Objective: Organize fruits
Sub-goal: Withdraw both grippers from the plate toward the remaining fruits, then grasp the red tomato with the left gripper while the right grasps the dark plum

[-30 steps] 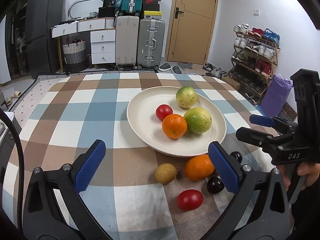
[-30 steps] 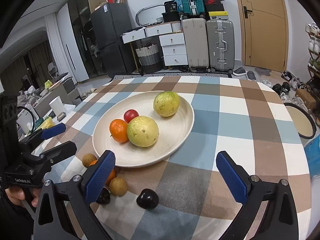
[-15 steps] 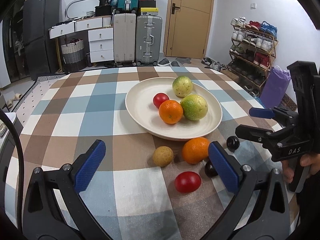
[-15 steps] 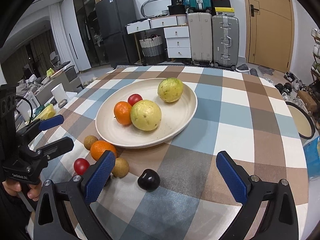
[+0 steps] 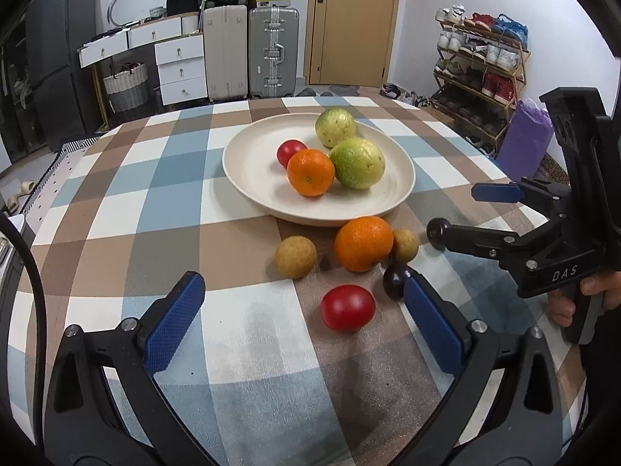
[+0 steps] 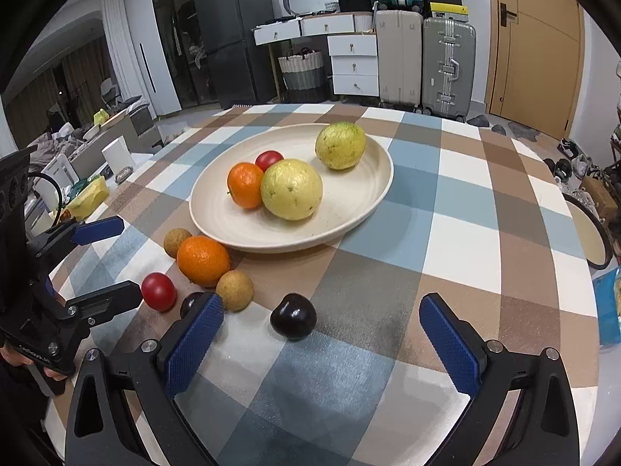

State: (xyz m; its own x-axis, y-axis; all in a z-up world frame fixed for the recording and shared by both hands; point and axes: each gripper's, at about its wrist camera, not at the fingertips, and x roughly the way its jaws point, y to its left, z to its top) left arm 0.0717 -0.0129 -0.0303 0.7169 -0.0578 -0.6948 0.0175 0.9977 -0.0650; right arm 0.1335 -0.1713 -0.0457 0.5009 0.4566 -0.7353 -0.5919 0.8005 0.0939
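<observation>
A cream plate (image 5: 248, 163) (image 6: 361, 209) on the checked tablecloth holds two green guavas (image 5: 359, 163), an orange (image 5: 310, 173) and a red tomato (image 5: 289, 151). In front of the plate lie an orange (image 5: 363, 242) (image 6: 202, 260), two brown longans (image 5: 295, 256) (image 6: 235, 290), a red tomato (image 5: 347, 308) (image 6: 158, 291) and two dark plums (image 5: 394, 281) (image 6: 293, 320). My left gripper (image 5: 304, 334) is open and empty, just short of the loose tomato. My right gripper (image 6: 322, 341) is open and empty, just short of a dark plum; it also shows in the left wrist view (image 5: 465, 213).
The round table's edge (image 6: 582, 272) curves at the right. Beyond it stand suitcases (image 5: 271, 52), white drawers (image 5: 180, 68), a shoe rack (image 5: 481, 73) and a door (image 5: 351, 19). A low side table with cups (image 6: 116, 153) sits at the left.
Both grippers have drawn back and lower, toward the near table edge, so the loose fruits now lie ahead of the fingertips. No fruit has moved.
</observation>
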